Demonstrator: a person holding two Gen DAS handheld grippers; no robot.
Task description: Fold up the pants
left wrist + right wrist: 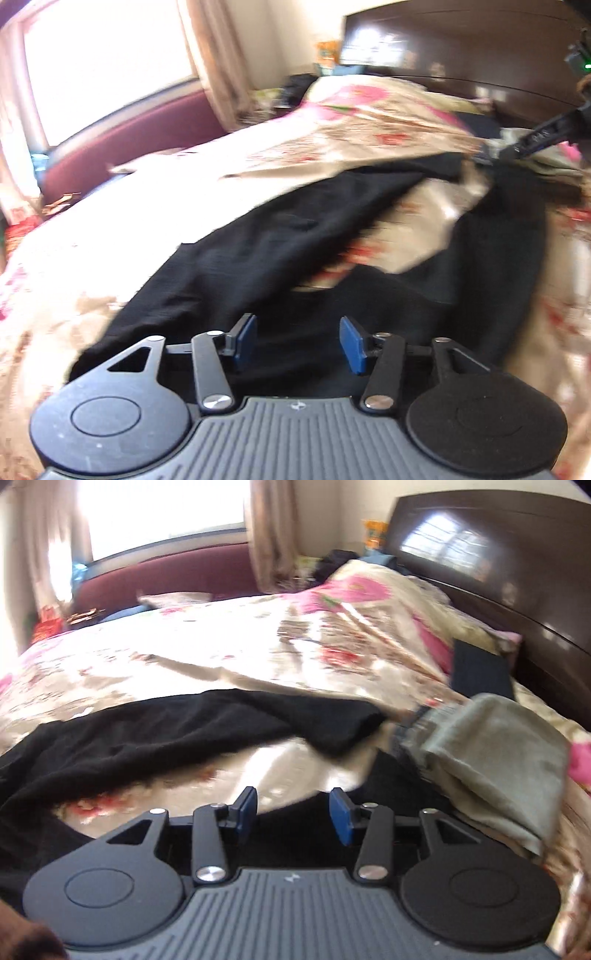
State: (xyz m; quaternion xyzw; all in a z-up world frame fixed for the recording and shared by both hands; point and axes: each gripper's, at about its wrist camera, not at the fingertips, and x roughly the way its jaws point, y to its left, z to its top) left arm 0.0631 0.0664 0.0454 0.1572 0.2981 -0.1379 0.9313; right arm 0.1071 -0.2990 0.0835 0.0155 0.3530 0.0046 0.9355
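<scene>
Black pants (258, 251) lie spread on a floral bedspread (110, 236), legs apart in a V, waist end nearest the left wrist camera. My left gripper (297, 341) is open and empty, hovering just above the waist end. My right gripper (293, 814) is open and empty, over the edge of one black pant leg (184, 731) and the bedspread (166, 657). The right gripper also shows in the left wrist view (487, 157) at the far end of a pant leg; its jaw state is unclear there.
A folded grey-green garment (491, 760) lies on the bed at the right, with a dark flat item (480, 668) behind it. A dark wooden headboard (517, 572) stands at the right. A maroon sofa (177, 572) and bright window are beyond the bed.
</scene>
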